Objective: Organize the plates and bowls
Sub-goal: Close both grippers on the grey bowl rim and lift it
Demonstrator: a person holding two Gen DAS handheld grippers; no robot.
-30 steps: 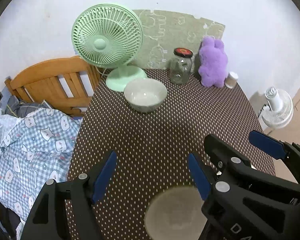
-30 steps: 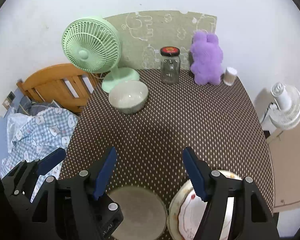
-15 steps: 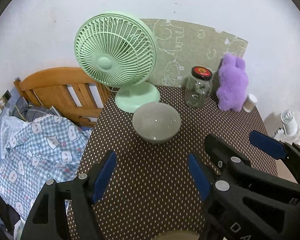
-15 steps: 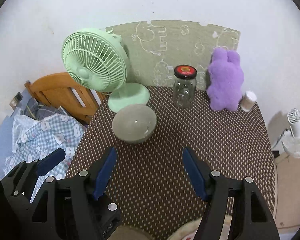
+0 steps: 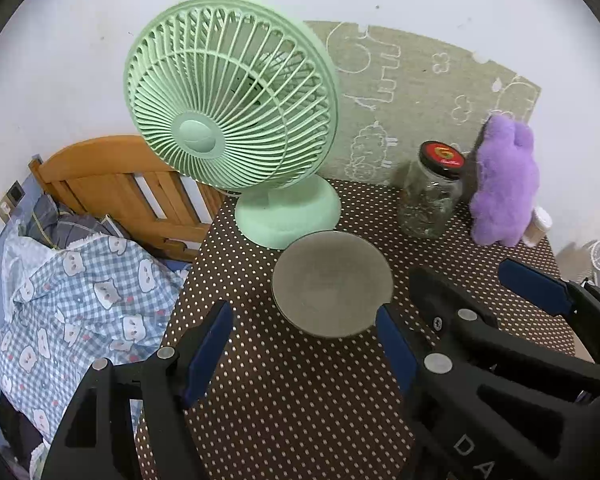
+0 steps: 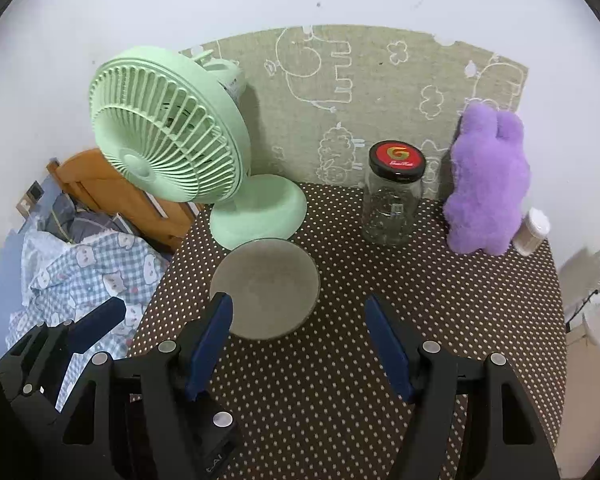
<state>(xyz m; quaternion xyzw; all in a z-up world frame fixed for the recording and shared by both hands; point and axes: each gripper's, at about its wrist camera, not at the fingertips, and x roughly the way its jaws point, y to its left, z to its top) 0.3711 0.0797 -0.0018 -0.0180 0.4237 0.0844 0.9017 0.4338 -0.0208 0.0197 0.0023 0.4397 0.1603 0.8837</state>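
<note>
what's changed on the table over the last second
Both tongs, left and right, moved forward to the bowl, leaving the near dishes out of view. Nothing was gripped or released; both stay open and empty. Bowl, fan and jar have not moved.

Black plastic tongs, blue pads, silver rivets.

Soft, even indoor light, no glare. The green fan throws a faint shadow rightward onto the wall. Fisheye bends everything, black corners ringing both views; slight blur throughout.
</note>
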